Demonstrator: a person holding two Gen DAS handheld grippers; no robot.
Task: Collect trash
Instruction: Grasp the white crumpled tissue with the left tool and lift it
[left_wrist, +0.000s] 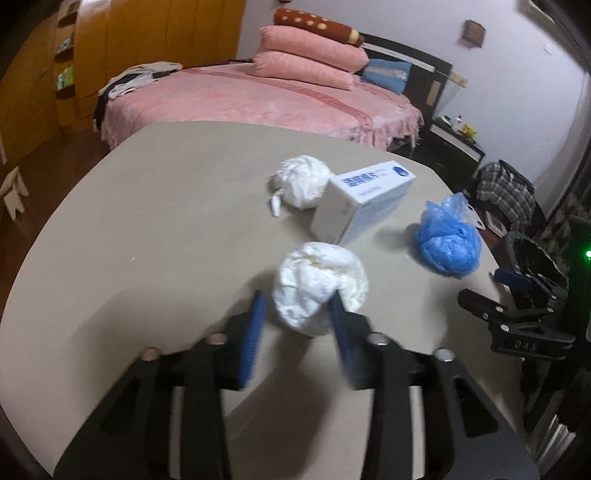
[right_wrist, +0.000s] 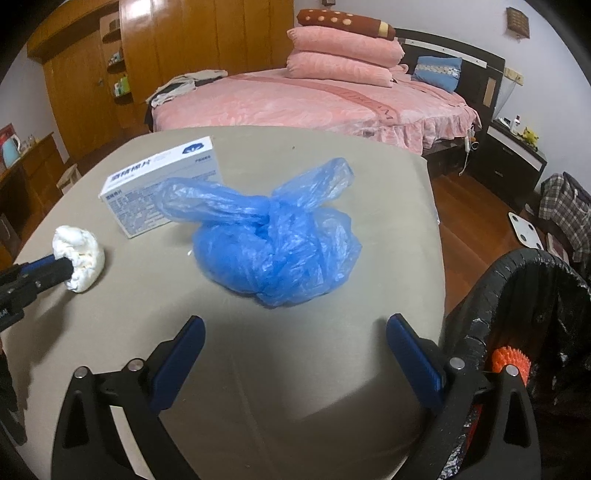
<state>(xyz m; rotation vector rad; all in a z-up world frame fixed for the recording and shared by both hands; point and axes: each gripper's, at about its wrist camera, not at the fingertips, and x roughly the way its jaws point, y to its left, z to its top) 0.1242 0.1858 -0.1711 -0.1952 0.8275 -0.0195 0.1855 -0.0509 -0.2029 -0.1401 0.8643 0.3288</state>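
A crumpled white wad (left_wrist: 319, 286) lies on the beige table (left_wrist: 147, 240) between the fingers of my left gripper (left_wrist: 299, 314). The right finger touches it; a thin gap shows beside the left finger (left_wrist: 256, 317), so the jaws stand open around it. The right wrist view shows the same wad (right_wrist: 79, 258) at the left gripper's tip (right_wrist: 62, 271). My right gripper (right_wrist: 295, 332) stands wide open and empty, just short of a knotted blue plastic bag (right_wrist: 277, 251). A second white wad (left_wrist: 301, 181) and a white-and-blue box (left_wrist: 362, 199) lie farther back.
A black-lined trash bin (right_wrist: 535, 295) stands off the table's right edge, with an orange spiky thing (right_wrist: 509, 362) inside. A pink bed (right_wrist: 314, 103) lies behind the table, a wooden wardrobe (right_wrist: 184, 48) to the left, and a plaid bag (right_wrist: 565, 210) on the floor at right.
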